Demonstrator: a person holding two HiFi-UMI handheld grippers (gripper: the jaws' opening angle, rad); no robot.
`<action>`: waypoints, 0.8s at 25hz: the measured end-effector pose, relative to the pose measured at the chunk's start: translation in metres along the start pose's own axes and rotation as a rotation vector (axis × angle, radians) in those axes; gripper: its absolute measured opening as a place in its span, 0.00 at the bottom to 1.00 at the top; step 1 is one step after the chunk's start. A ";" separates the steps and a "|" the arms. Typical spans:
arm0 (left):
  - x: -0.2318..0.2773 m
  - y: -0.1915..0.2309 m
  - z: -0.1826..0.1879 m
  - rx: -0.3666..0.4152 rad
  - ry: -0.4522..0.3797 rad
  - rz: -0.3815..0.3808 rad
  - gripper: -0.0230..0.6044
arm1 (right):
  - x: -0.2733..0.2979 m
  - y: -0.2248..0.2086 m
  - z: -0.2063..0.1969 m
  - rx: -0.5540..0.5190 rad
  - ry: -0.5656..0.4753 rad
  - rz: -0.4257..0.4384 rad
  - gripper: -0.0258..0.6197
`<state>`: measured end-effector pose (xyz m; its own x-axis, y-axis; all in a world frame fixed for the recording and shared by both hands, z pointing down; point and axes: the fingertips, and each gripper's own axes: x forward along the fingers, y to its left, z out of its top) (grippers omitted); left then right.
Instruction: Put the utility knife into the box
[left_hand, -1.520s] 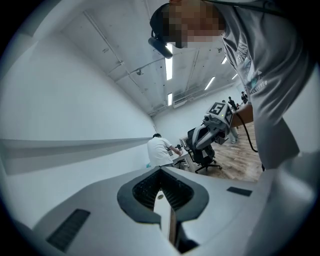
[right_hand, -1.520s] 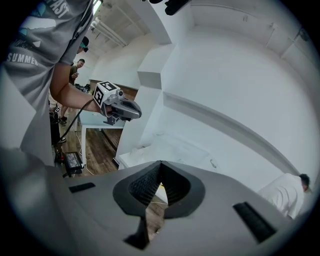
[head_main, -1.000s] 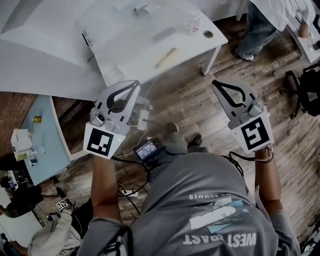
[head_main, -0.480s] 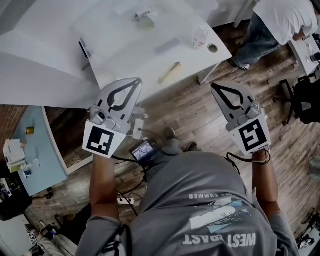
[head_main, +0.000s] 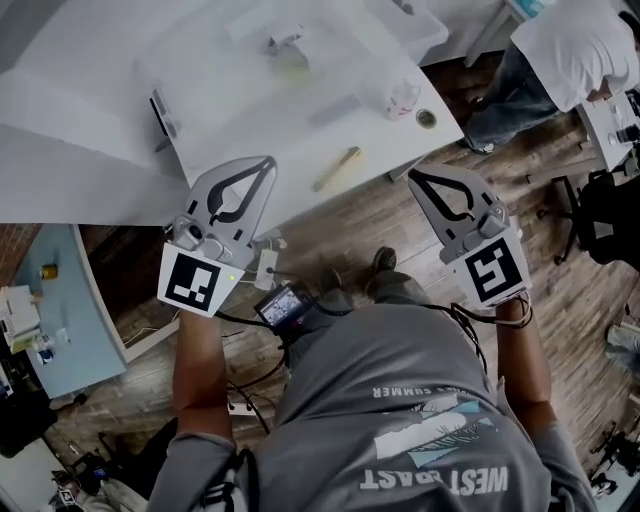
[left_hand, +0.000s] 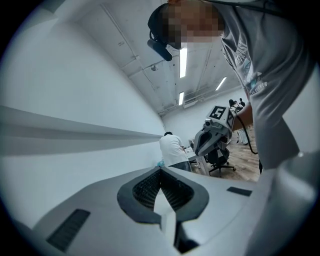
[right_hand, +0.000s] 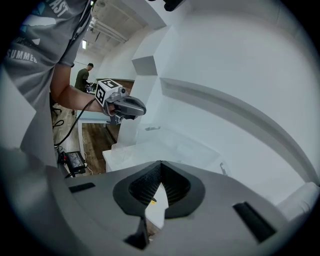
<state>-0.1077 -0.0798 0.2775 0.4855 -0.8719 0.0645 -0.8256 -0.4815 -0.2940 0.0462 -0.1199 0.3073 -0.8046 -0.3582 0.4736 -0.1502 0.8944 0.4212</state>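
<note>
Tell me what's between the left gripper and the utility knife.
In the head view, only bare tabletop separates the left gripper from the utility knife.

The grey plastic left gripper (head_main: 268, 161), with a black-and-white marker cube (head_main: 193, 281) at its rear, is held out ahead of the bare left forearm (head_main: 197, 370), pointing roughly level. Its jaws meet at the tips with nothing between them. The matching grey right gripper (head_main: 413, 176), well apart from it, extends from the right forearm (head_main: 520, 365) and is angled somewhat downward, jaws likewise closed and empty.
</note>
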 end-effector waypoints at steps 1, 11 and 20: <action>0.005 0.002 0.000 0.005 0.006 0.011 0.05 | 0.003 -0.006 -0.003 -0.001 -0.008 0.008 0.05; 0.058 0.008 0.008 -0.008 0.095 0.178 0.05 | 0.034 -0.063 -0.029 -0.050 -0.106 0.177 0.05; 0.078 0.020 0.011 -0.002 0.143 0.255 0.05 | 0.059 -0.081 -0.043 -0.055 -0.143 0.276 0.05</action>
<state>-0.0830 -0.1564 0.2662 0.2173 -0.9684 0.1223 -0.9165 -0.2455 -0.3158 0.0354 -0.2252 0.3345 -0.8837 -0.0597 0.4642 0.1131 0.9352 0.3355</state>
